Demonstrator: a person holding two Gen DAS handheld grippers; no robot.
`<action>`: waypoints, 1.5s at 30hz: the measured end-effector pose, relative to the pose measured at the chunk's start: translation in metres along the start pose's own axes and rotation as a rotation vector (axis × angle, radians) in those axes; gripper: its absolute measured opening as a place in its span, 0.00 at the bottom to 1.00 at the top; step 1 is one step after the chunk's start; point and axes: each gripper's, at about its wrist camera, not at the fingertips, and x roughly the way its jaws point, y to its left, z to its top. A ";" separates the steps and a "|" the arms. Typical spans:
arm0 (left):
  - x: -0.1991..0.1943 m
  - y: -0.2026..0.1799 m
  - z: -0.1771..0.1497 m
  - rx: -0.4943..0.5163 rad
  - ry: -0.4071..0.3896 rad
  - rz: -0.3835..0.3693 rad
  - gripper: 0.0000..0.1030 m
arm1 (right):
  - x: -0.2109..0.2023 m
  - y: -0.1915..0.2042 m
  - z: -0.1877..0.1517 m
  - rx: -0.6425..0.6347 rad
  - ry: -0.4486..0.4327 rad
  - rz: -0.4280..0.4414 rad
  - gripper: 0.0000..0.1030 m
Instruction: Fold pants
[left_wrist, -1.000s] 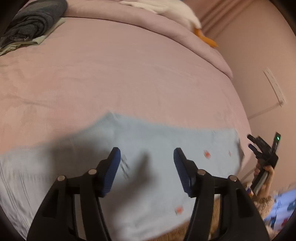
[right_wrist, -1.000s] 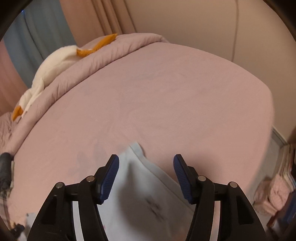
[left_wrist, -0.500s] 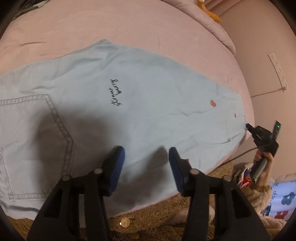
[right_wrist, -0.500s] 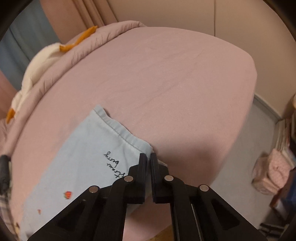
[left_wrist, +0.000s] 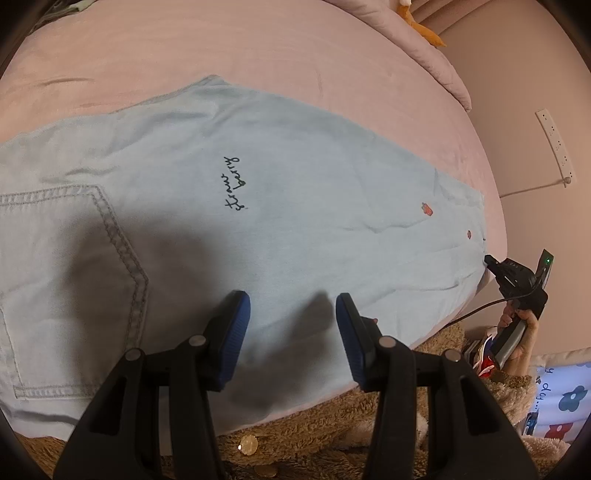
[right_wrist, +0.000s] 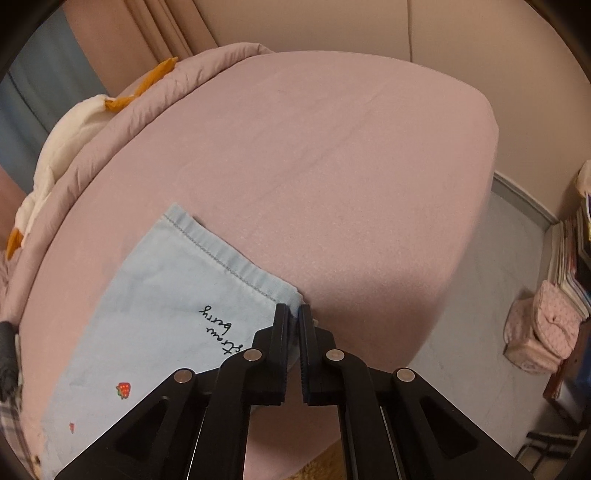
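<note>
Light blue pants (left_wrist: 303, 192) are lying flat on the pink bed (left_wrist: 229, 48), one hem corner being pinched.

The right tool (right_wrist: 294, 314) is gripping the near corner of the leg hem (right_wrist: 218, 258), its jaws closed on the fabric after just closing. The left tool (left_wrist: 293, 306) is hovering over the near edge of the pants beside the back pocket (left_wrist: 74, 277), its jaws standing partly apart with cloth beneath them, after just narrowing; whether its pads are touching the fabric I cannot tell. A plush goose (right_wrist: 66, 136) is lying by the far bolster.
</note>
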 end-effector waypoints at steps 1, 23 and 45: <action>0.000 0.000 0.000 0.001 0.000 0.002 0.46 | 0.000 0.000 -0.001 -0.007 -0.001 -0.003 0.04; 0.006 -0.016 -0.007 0.057 0.050 -0.007 0.45 | -0.003 -0.009 -0.002 -0.004 -0.001 0.000 0.04; 0.008 -0.018 -0.007 0.063 0.046 0.005 0.45 | -0.005 -0.006 -0.008 -0.004 -0.012 -0.012 0.04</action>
